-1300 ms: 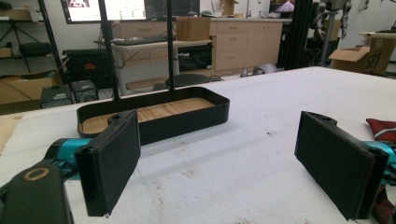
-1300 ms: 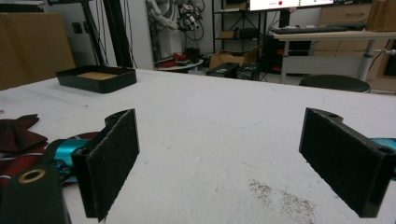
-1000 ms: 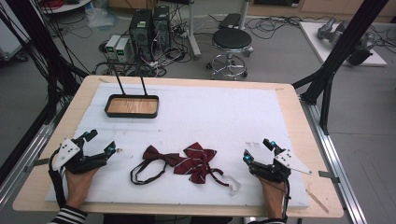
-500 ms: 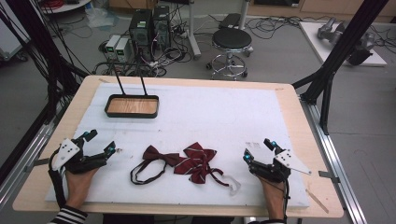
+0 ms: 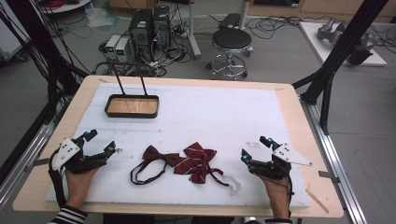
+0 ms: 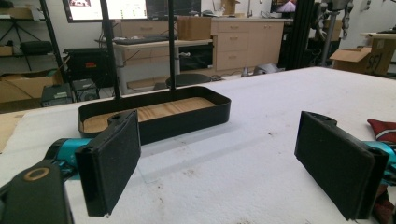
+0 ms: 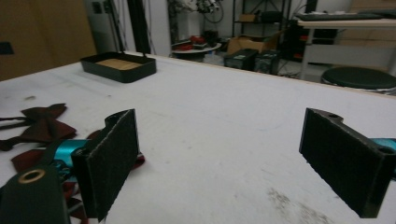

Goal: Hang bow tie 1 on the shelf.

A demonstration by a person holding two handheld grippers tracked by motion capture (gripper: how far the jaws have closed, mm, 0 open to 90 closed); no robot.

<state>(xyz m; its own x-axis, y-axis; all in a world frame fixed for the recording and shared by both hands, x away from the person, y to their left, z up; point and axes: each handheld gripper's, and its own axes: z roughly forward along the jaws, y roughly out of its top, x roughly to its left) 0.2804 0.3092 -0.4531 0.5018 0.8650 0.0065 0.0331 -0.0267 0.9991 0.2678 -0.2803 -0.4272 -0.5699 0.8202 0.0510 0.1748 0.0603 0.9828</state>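
Two dark red bow ties lie side by side on the white mat near the front: a plain one (image 5: 156,156) with a black strap on the left, and a striped one (image 5: 198,162) on the right. A black tray (image 5: 132,106) with a wooden floor sits at the back left. My left gripper (image 5: 100,141) rests open at the front left, apart from the ties, nothing between its pads (image 6: 112,163). My right gripper (image 5: 254,148) rests open at the front right, a little right of the striped tie (image 7: 28,158). The plain tie (image 7: 42,122) and the tray (image 7: 119,66) lie beyond it.
A clear plastic piece (image 5: 232,183) lies by the striped tie's right end. The tray (image 6: 154,112) has two black upright rods (image 5: 130,84) behind it. The white mat (image 5: 219,116) covers a wooden table (image 5: 299,140). A stool (image 5: 229,39) and computer boxes stand on the floor beyond.
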